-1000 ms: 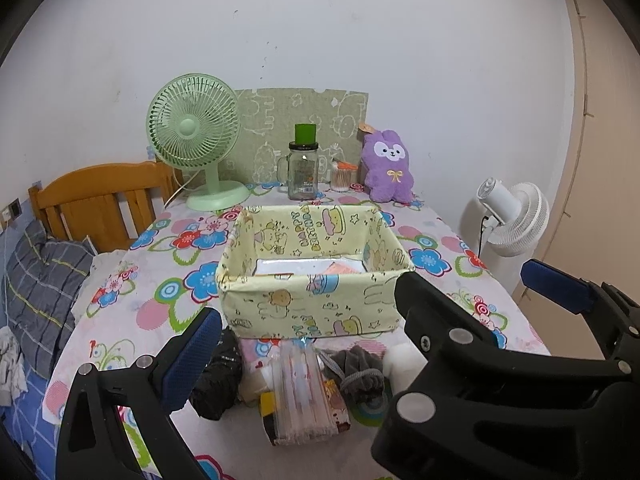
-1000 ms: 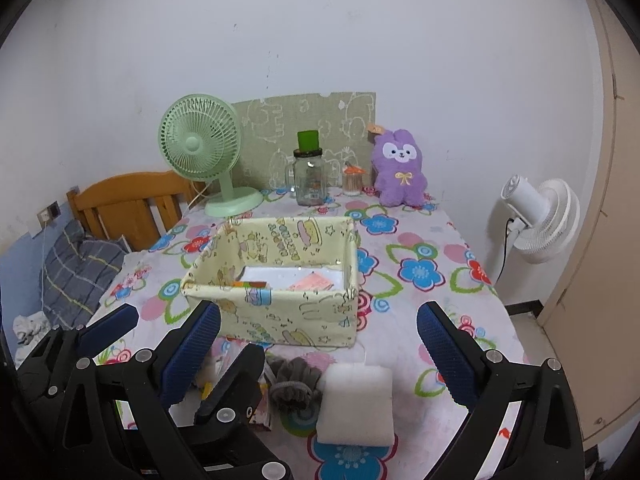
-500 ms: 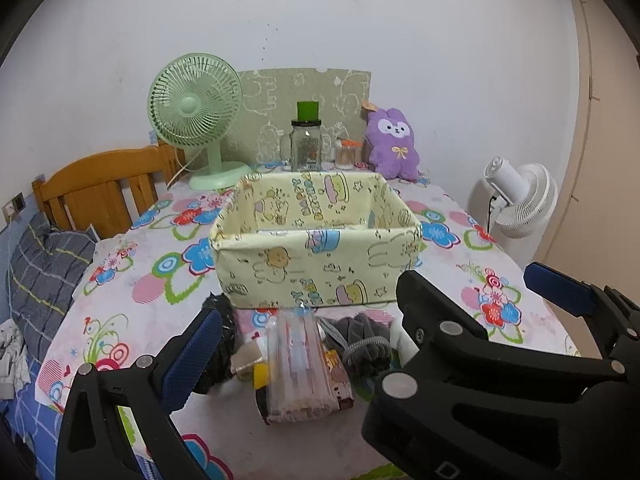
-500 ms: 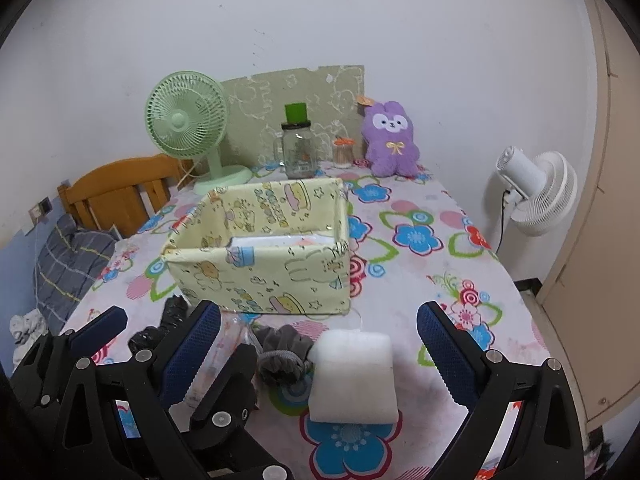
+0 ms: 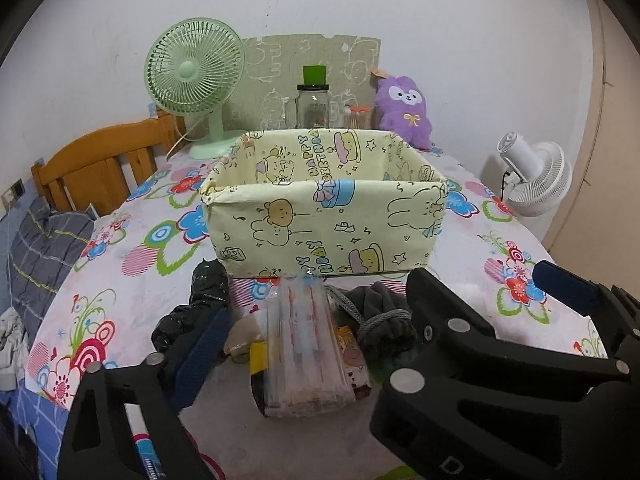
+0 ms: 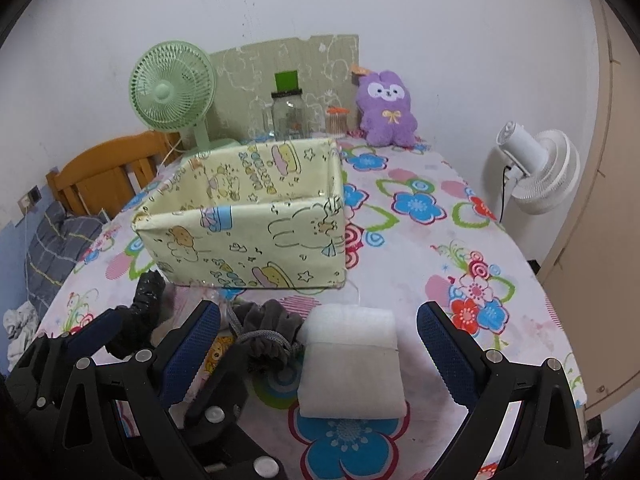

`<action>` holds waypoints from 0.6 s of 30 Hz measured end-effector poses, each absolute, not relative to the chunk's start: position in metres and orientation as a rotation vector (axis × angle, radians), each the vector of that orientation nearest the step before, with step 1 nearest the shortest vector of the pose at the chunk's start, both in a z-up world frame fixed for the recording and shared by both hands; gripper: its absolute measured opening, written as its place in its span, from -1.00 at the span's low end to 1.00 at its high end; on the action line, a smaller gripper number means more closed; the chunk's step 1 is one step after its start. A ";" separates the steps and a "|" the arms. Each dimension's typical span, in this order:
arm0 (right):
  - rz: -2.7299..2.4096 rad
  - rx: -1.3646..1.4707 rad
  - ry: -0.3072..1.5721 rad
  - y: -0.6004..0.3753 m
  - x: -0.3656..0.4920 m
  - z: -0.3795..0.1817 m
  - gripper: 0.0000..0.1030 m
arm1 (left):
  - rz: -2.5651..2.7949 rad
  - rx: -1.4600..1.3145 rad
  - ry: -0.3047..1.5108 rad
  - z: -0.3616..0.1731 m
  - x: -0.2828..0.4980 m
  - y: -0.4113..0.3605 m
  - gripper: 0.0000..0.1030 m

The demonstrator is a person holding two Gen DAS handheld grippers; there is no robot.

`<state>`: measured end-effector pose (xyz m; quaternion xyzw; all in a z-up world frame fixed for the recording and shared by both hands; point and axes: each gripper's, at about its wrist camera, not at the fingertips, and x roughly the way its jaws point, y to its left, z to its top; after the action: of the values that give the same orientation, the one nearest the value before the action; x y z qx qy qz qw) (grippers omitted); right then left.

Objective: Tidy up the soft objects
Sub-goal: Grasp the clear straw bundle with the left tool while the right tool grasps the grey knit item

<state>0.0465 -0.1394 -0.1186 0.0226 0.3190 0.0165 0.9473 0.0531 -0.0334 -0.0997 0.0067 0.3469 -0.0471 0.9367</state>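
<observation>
A yellow cartoon-print fabric box (image 5: 324, 224) stands open on the flowered table; it also shows in the right wrist view (image 6: 244, 236). In front of it lie a black crumpled bag (image 5: 200, 304), a clear plastic packet (image 5: 304, 344), a grey fabric bundle (image 5: 380, 316) and a white foam block (image 6: 352, 364). My left gripper (image 5: 312, 344) is open, low over the packet, empty. My right gripper (image 6: 316, 348) is open, its jaws on either side of the foam block and the grey bundle (image 6: 264, 332), touching neither.
At the table's back stand a green desk fan (image 5: 196, 76), a glass jar with a green lid (image 5: 312, 100) and a purple plush rabbit (image 5: 404, 108). A wooden chair (image 5: 100, 168) is at the left. A white fan (image 5: 532, 176) stands off the right edge.
Both grippers have dropped lower and come closer to the items in front of the box. The box's inside is now out of sight. Both stay open.
</observation>
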 end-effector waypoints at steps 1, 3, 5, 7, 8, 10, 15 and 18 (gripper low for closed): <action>0.036 0.047 0.653 -0.139 0.048 -0.120 0.94 | -0.097 0.006 0.720 -0.102 0.055 -0.032 0.81; 0.038 0.046 0.658 -0.138 0.050 -0.122 0.94 | -0.095 0.000 0.732 -0.106 0.059 -0.031 0.69; 0.041 0.045 0.668 -0.139 0.053 -0.125 0.94 | -0.096 -0.007 0.748 -0.109 0.063 -0.031 0.65; 0.043 0.046 0.676 -0.139 0.056 -0.127 0.94 | -0.100 -0.021 0.763 -0.112 0.066 -0.029 0.56; 0.044 0.046 0.680 -0.139 0.057 -0.128 0.94 | -0.102 -0.026 0.772 -0.114 0.068 -0.029 0.51; 0.049 0.050 0.687 -0.139 0.060 -0.130 0.94 | -0.111 -0.034 0.794 -0.117 0.070 -0.028 0.44; 0.059 0.056 0.717 -0.138 0.068 -0.136 0.95 | -0.109 -0.038 0.820 -0.122 0.077 -0.027 0.21; 0.074 0.063 0.731 -0.137 0.071 -0.138 0.94 | -0.114 -0.046 0.822 -0.123 0.078 -0.026 0.11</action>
<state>0.0707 -0.1372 -0.1377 0.0309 0.3573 0.0360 0.9328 0.0785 -0.0257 -0.1235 -0.0223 0.3994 -0.0554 0.9148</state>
